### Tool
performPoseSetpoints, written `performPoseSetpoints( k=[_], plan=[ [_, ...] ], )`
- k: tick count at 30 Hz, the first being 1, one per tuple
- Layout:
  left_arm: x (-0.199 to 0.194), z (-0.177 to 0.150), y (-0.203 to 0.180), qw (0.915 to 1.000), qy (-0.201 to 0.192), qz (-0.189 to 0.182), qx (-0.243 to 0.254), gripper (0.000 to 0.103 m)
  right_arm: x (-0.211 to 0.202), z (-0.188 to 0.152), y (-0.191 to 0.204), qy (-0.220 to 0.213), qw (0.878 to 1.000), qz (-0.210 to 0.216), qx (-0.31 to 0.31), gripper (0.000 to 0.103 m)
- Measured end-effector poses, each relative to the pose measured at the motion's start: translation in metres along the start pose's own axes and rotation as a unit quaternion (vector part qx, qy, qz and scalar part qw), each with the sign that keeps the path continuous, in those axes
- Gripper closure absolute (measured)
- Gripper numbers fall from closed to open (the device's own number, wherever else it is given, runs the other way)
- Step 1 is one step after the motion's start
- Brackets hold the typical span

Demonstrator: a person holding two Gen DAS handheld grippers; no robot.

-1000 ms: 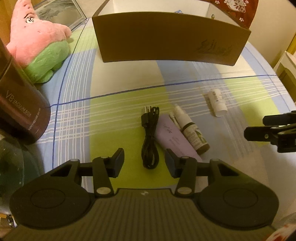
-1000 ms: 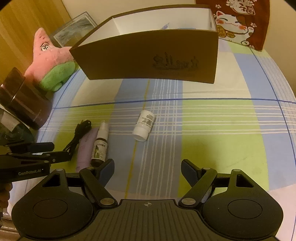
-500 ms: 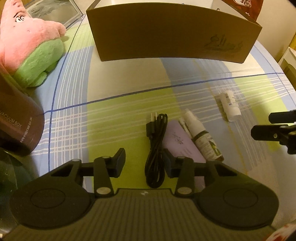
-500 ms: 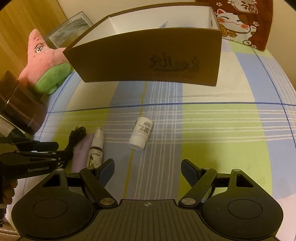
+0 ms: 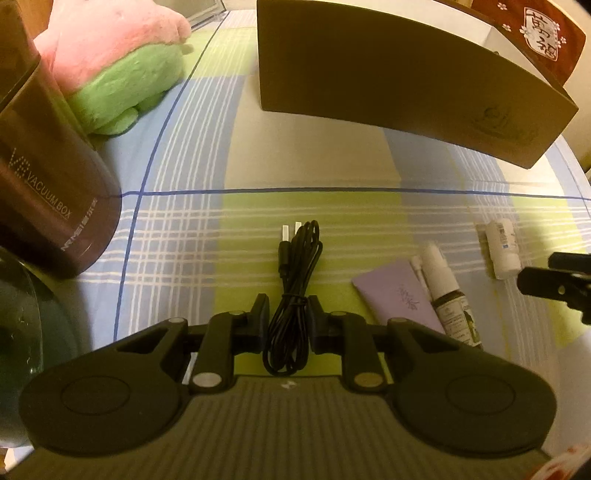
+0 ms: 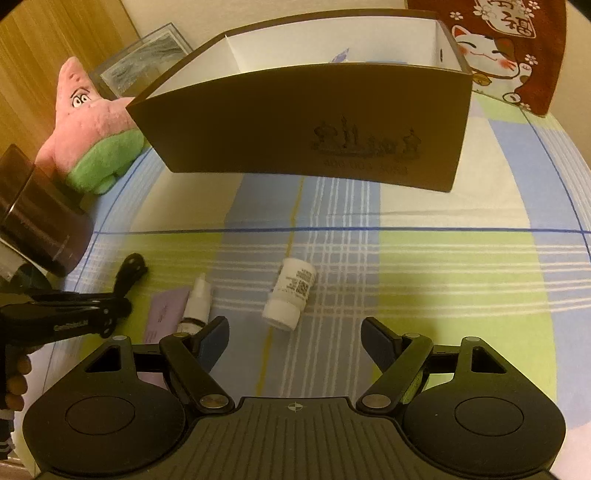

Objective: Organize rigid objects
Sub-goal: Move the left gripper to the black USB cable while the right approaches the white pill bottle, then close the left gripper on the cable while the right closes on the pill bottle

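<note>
a table covered with a plaid cloth in pale blue, lime green and cream, crossed by thin dark blue lines, fills both views under dim, warm yellowish light. a plain cream wall rises behind it, with a wood-grain panel at the far left. a dark red hanging cloth printed with a white lucky cat hangs at the far right.

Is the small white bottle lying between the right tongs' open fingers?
No. The white bottle lies on its side on the tablecloth ahead of the right tongs, whose open fingers hold nothing.
</note>
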State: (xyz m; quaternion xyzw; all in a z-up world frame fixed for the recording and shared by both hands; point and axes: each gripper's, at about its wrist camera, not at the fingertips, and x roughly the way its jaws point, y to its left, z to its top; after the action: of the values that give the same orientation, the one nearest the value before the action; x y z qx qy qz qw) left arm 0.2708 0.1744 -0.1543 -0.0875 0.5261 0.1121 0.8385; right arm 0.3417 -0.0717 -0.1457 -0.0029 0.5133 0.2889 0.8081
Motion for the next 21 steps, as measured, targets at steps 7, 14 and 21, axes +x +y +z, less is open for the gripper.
performPoseSetpoints(
  k=[7, 14, 21],
  plan=[
    [0.003, 0.005, -0.005, 0.9999, 0.0, -0.003, 0.015, 0.083, 0.022, 0.009, 0.002, 0.004, 1.0, -0.004, -0.001, 0.039],
    [0.009, 0.014, -0.013, 0.9995, 0.0, -0.003, 0.031, 0.083, 0.035, 0.017, 0.004, 0.007, 1.0, -0.01, 0.007, 0.048],
    [0.012, 0.017, -0.019, 0.9992, -0.001, -0.002, 0.039, 0.085, 0.039, 0.02, 0.007, 0.003, 1.0, -0.019, -0.008, 0.066]
  ],
)
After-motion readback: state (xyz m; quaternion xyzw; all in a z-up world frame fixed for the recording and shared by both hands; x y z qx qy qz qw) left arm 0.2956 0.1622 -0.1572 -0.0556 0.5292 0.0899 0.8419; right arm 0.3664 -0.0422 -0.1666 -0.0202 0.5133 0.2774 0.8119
